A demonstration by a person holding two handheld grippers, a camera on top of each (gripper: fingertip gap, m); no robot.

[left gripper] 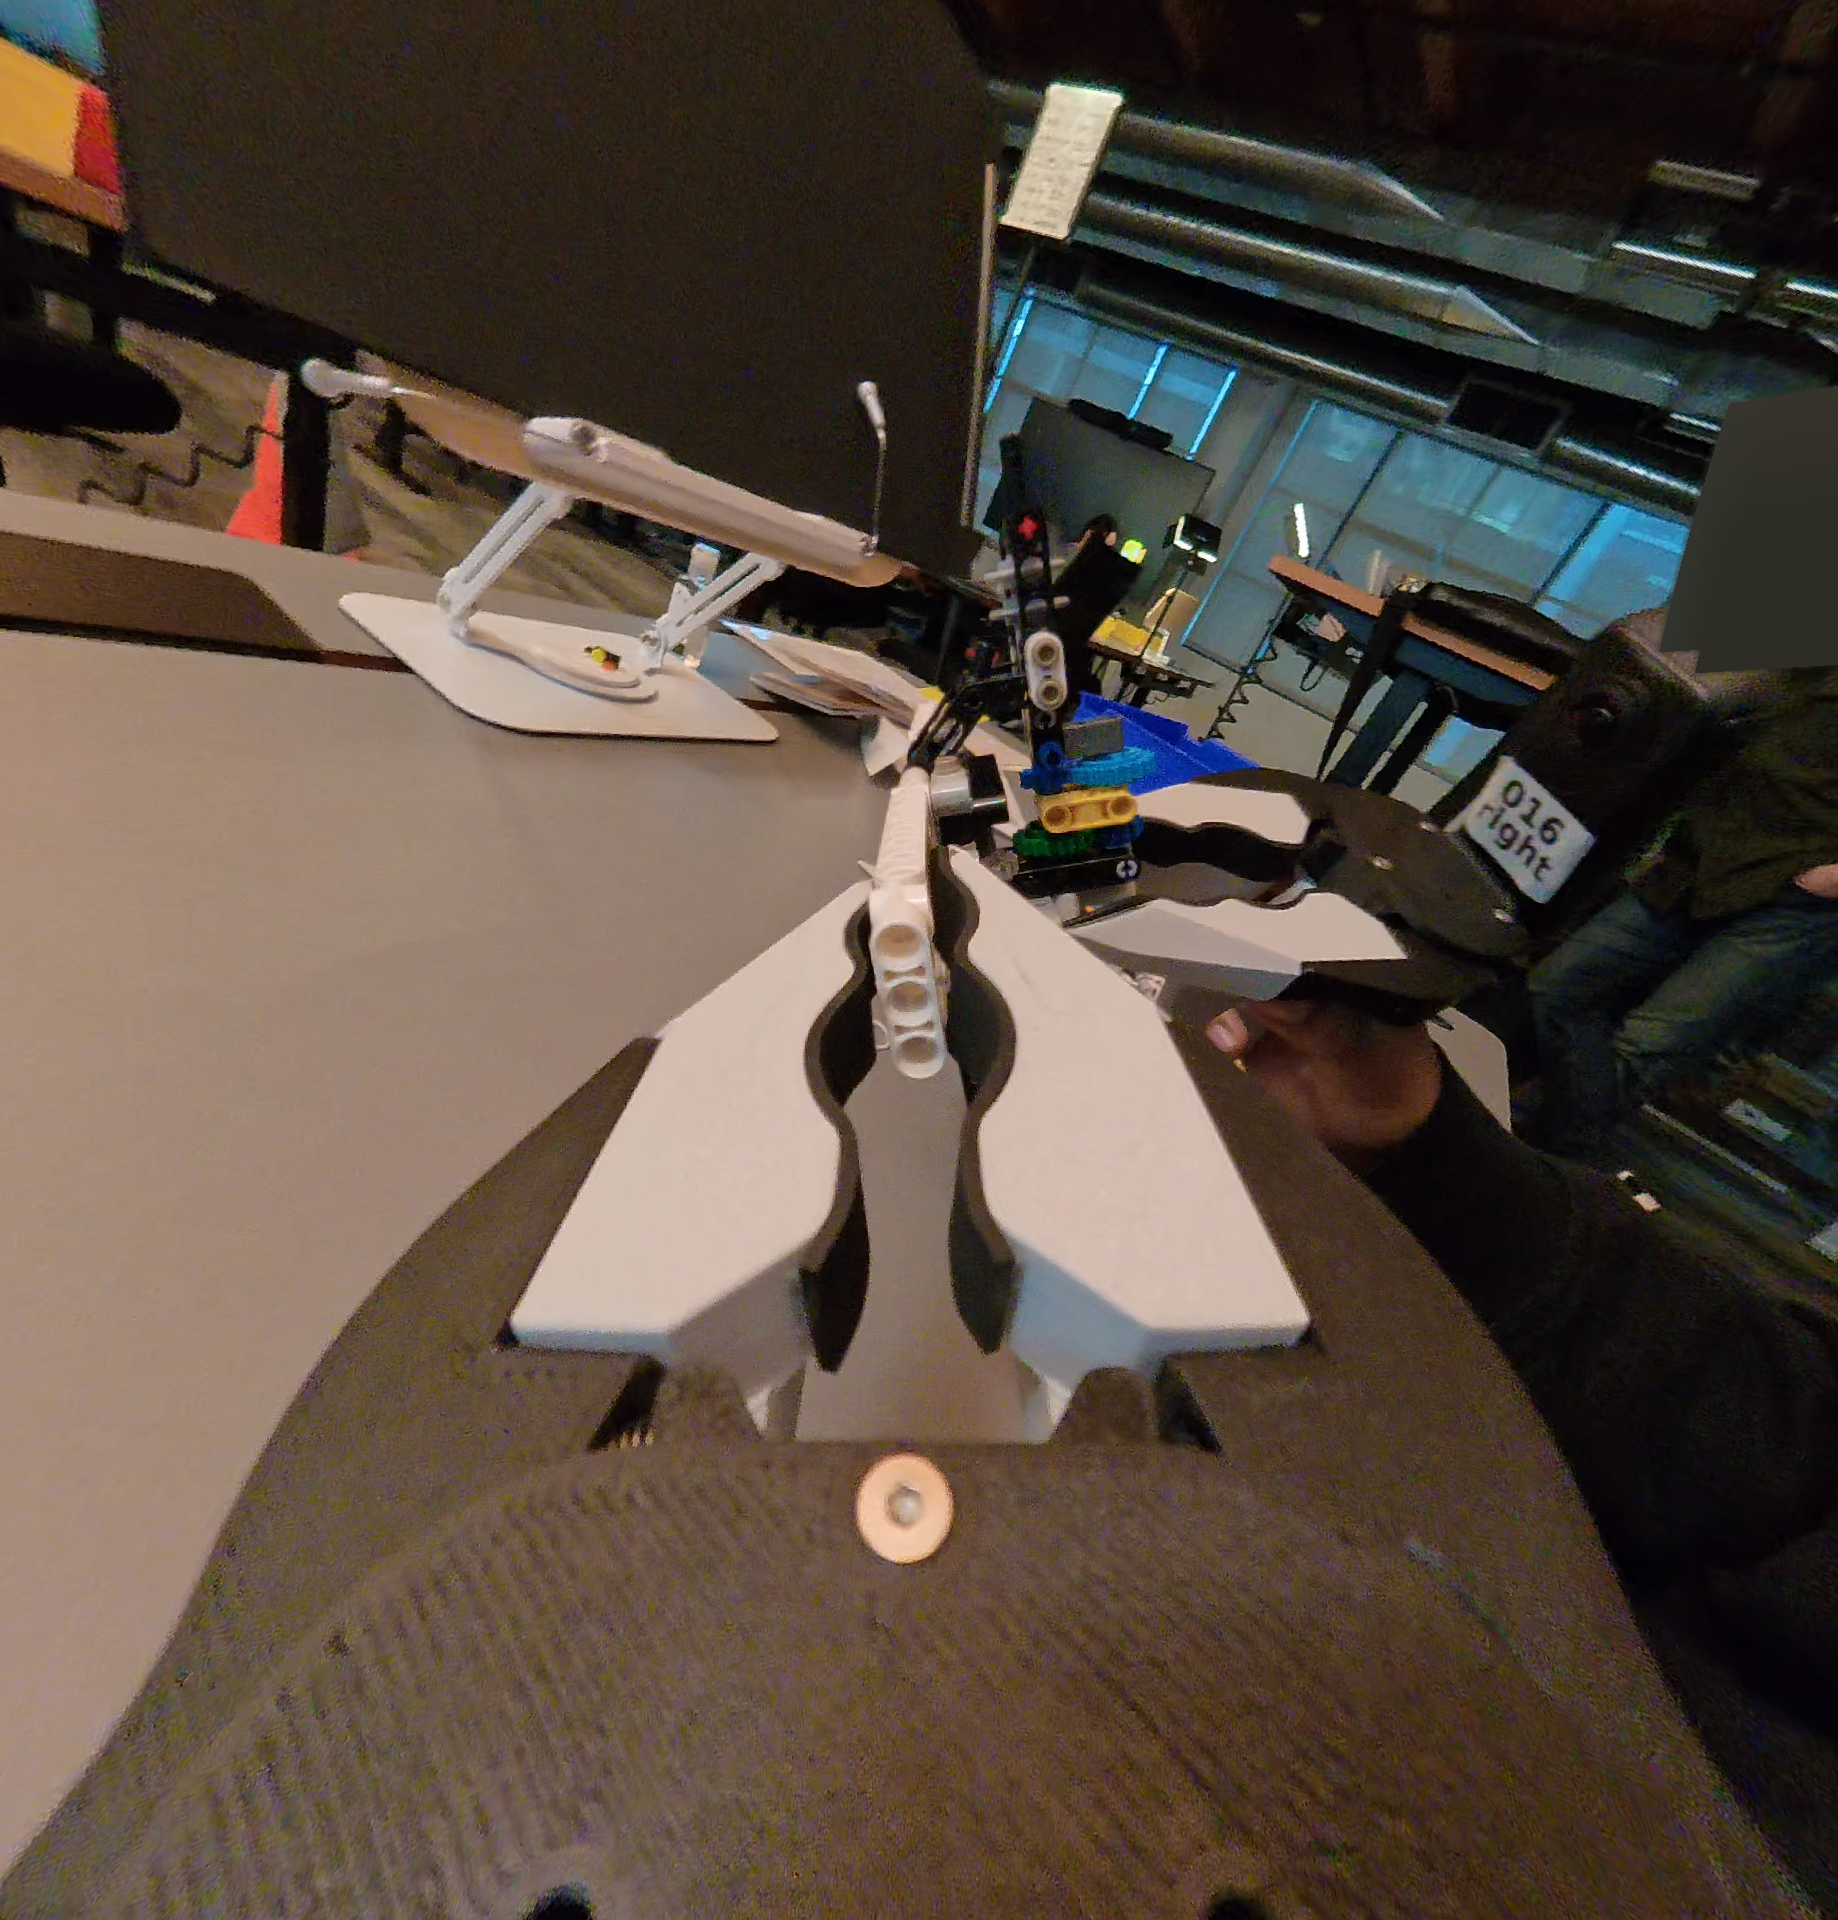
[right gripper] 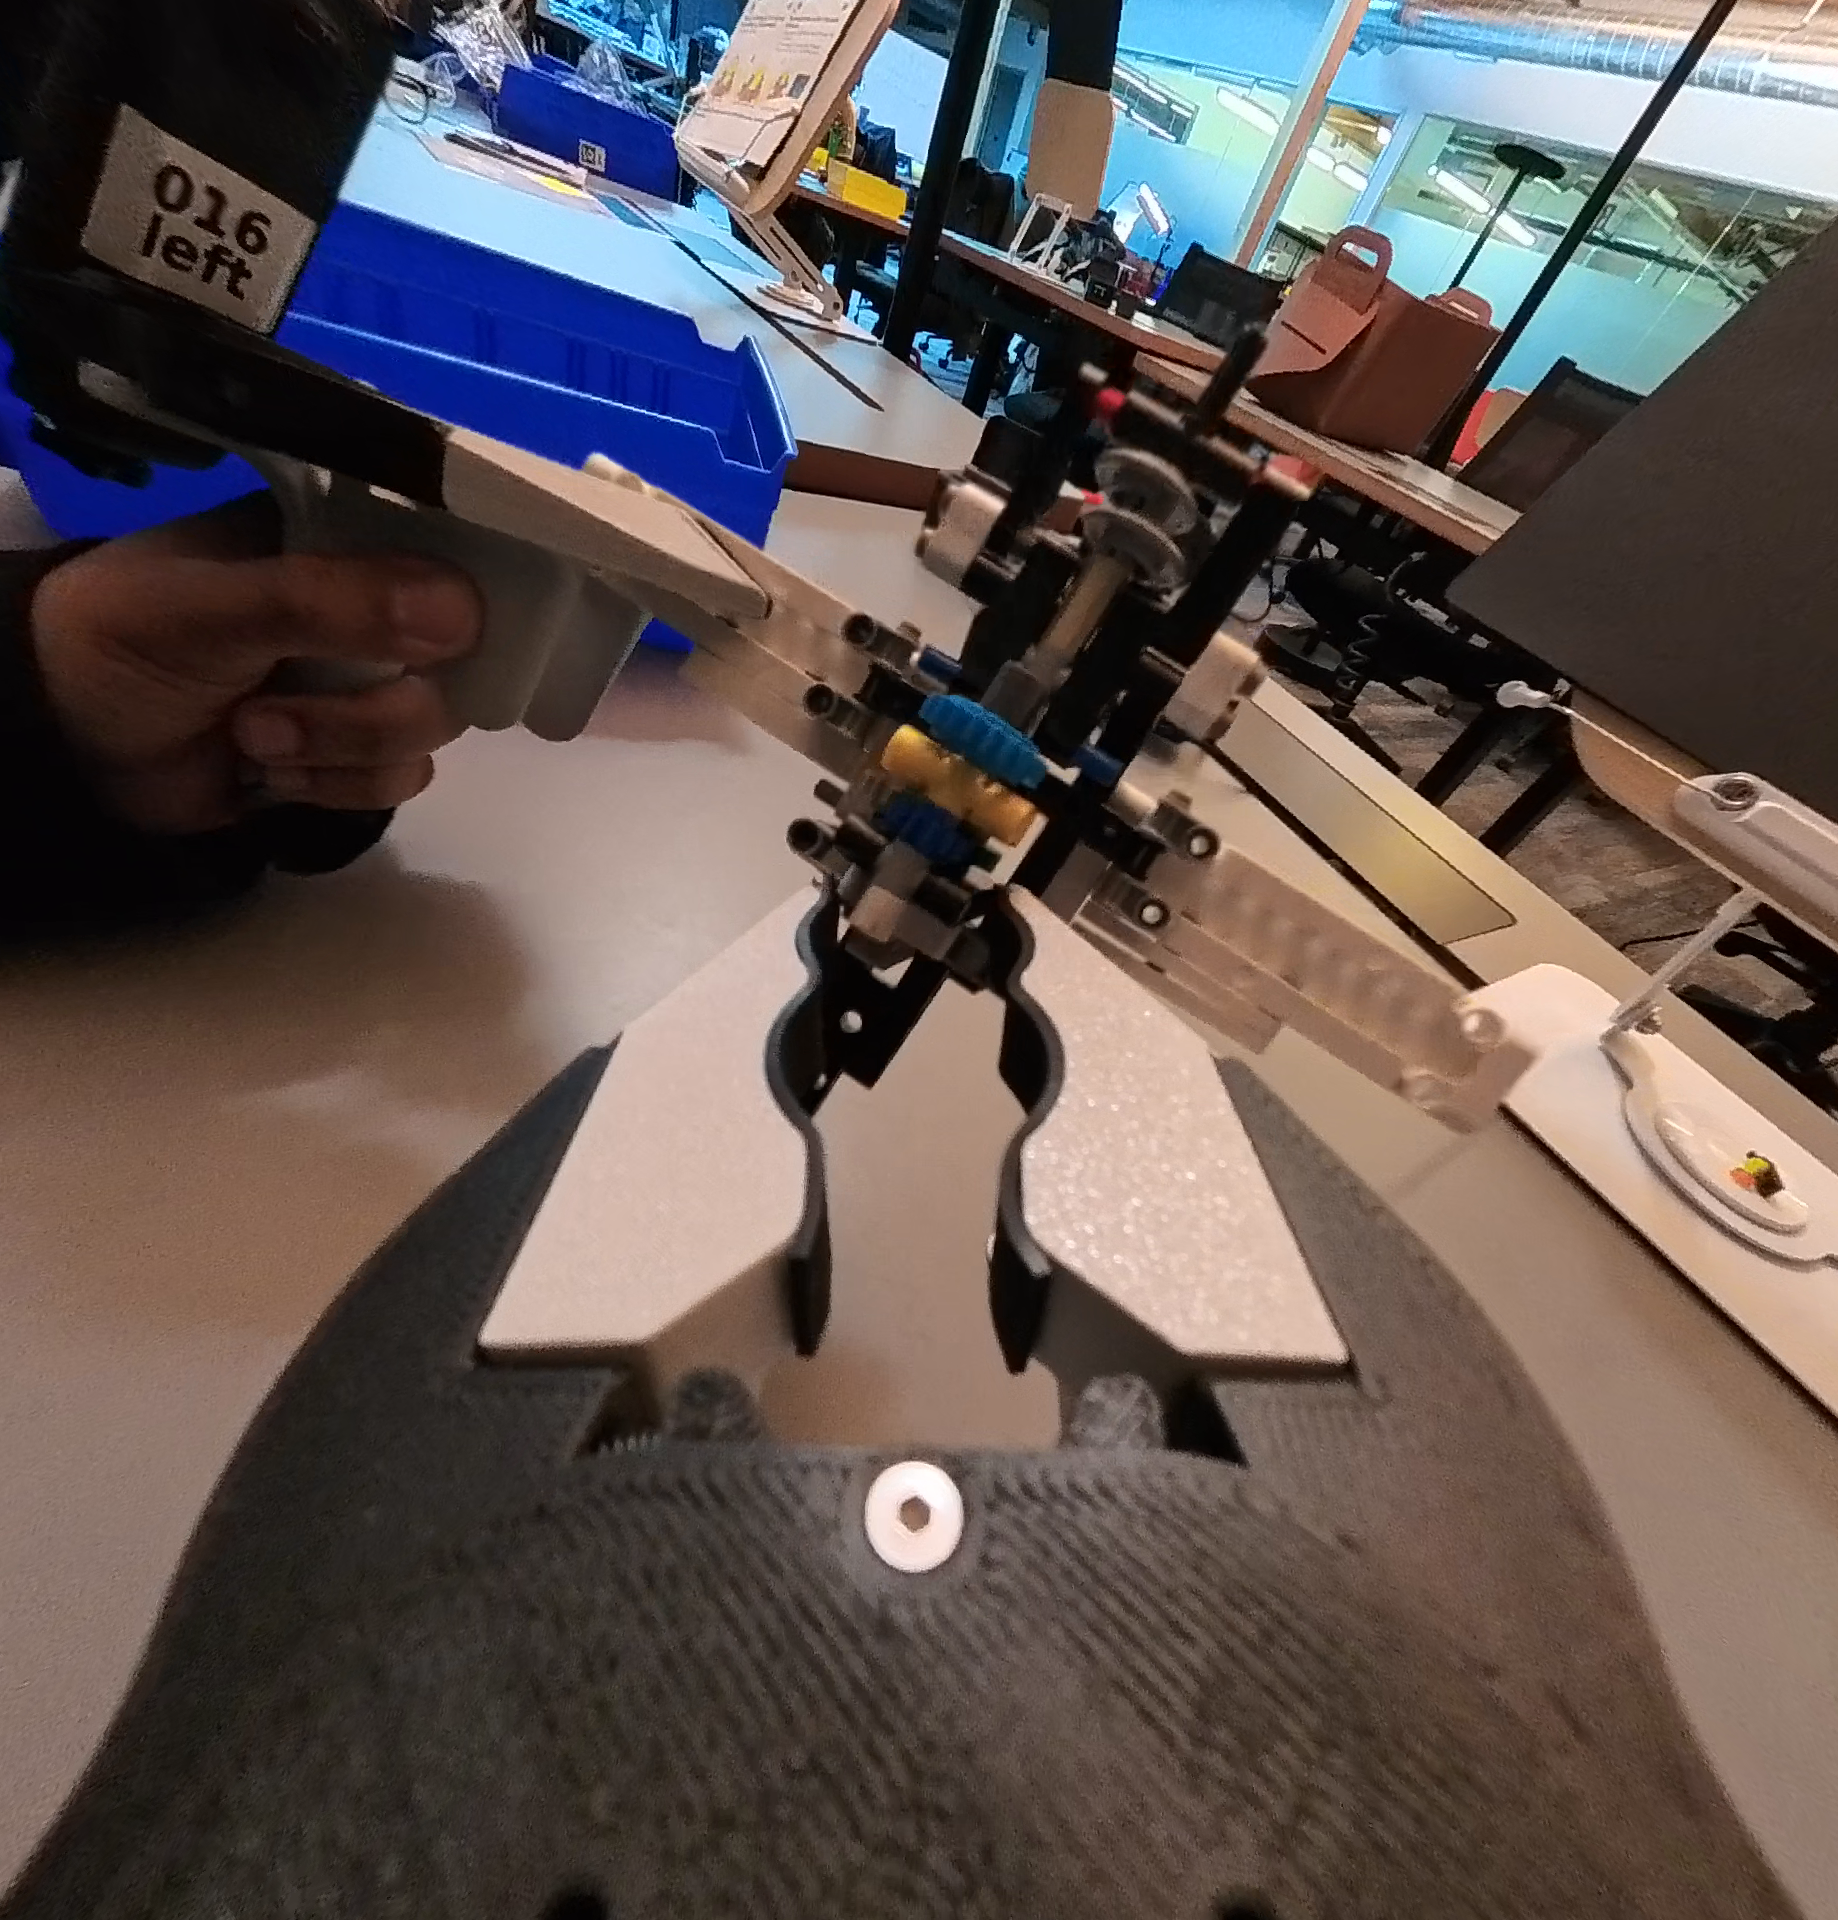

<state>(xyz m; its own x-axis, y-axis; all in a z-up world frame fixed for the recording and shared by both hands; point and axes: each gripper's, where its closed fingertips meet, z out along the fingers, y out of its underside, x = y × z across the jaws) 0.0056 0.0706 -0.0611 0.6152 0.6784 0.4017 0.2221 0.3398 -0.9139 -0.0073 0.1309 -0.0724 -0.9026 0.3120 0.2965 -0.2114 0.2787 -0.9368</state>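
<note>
1. Left wrist view: the left gripper (left gripper: 910,977) has its two fingers drawn in tight on a white perforated beam (left gripper: 907,971), whose holed end pokes back between the pads. That beam runs forward, above the grey table (left gripper: 323,935), into a small construction-brick model (left gripper: 1076,790) with stacked blue, yellow and green gears and black bars rising above them.
2. Same view, to the right: the right gripper (left gripper: 1154,857) comes in from the side, its dark fingers on either side of the model's black base. A hand (left gripper: 1320,1060) grips its handle below. A blue bin (left gripper: 1154,727) sits just behind the model, and a white laptop stand (left gripper: 572,665) rests farther off on the table under a dark screen.
3. Right wrist view: the right gripper (right gripper: 910,935) pinches the model's lower black and grey part (right gripper: 894,914) between its pads; a black strut hangs down in the gap between the fingers. The blue and yellow gears (right gripper: 967,758) sit just above the fingertips.
4. Same view: the left gripper (right gripper: 686,582) reaches in from the left, clamped on one white arm of the model, a hand (right gripper: 260,665) on its handle. Another white beam (right gripper: 1341,997) sticks out to the right toward the stand's base plate (right gripper: 1580,1049). The blue bin (right gripper: 541,353) lies behind.
</note>
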